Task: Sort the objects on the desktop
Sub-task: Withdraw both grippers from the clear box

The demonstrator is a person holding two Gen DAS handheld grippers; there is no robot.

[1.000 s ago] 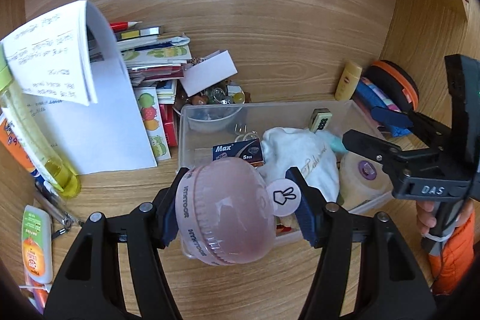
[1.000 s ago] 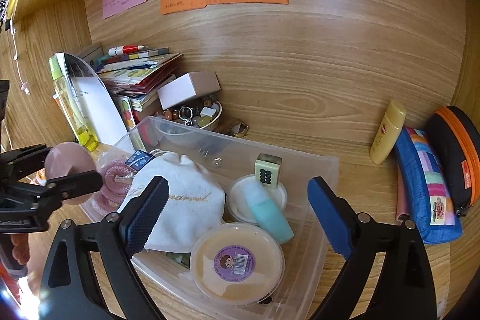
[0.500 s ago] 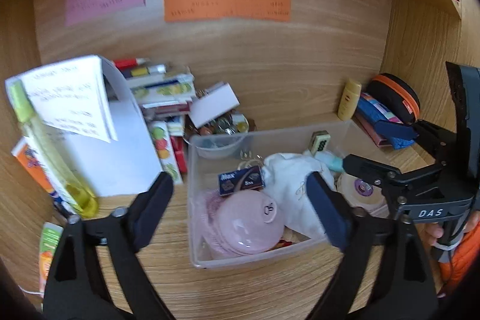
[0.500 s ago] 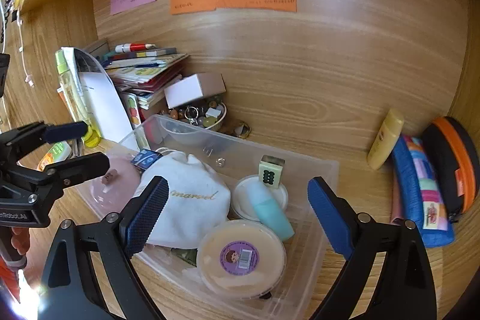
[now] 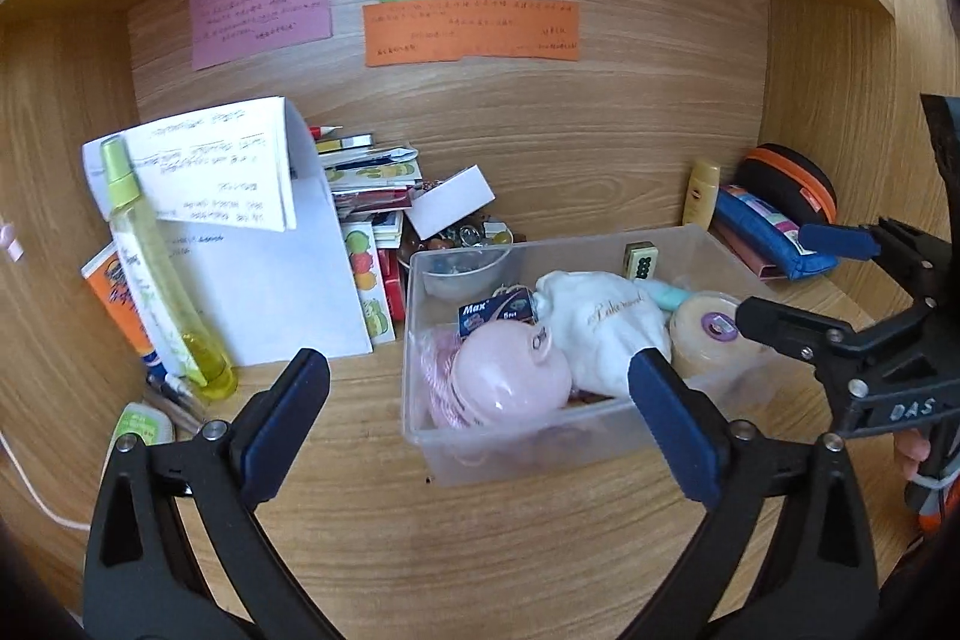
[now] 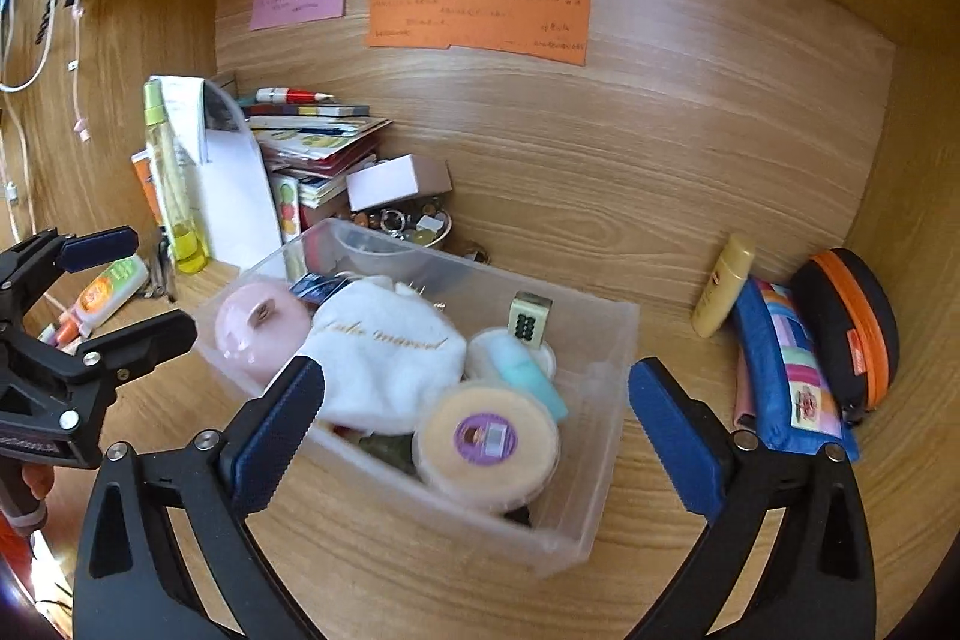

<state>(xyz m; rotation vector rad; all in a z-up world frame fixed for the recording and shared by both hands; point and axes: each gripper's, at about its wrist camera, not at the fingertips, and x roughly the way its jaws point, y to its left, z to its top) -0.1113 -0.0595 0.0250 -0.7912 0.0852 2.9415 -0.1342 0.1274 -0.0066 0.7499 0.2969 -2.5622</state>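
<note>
A clear plastic bin (image 5: 540, 451) stands on the wooden desk. Its left end holds a pink round case (image 5: 510, 376), lying free beside a white pouch (image 5: 606, 328) and a round tub with a purple label (image 5: 708, 328). My left gripper (image 5: 477, 370) hangs in front of the bin, its jaws opening with nothing between them. My right gripper (image 6: 477, 376) hovers before the bin (image 6: 600, 400) near the tub (image 6: 486, 436); its jaws are opening too, and nothing is gripped. Each gripper shows at the edge of the other's view.
A yellow spray bottle (image 5: 156, 280), folded papers and a stack of books (image 5: 366, 196) crowd the left. A bowl of trinkets (image 5: 462, 238) sits behind the bin. A yellow tube (image 5: 701, 190), a blue pencil case (image 5: 762, 226) and a black-orange case (image 5: 792, 178) lie at the right.
The left gripper let go of the pink case, which now lies in the bin. Both grippers drew back from the bin and their jaws spread wider.
</note>
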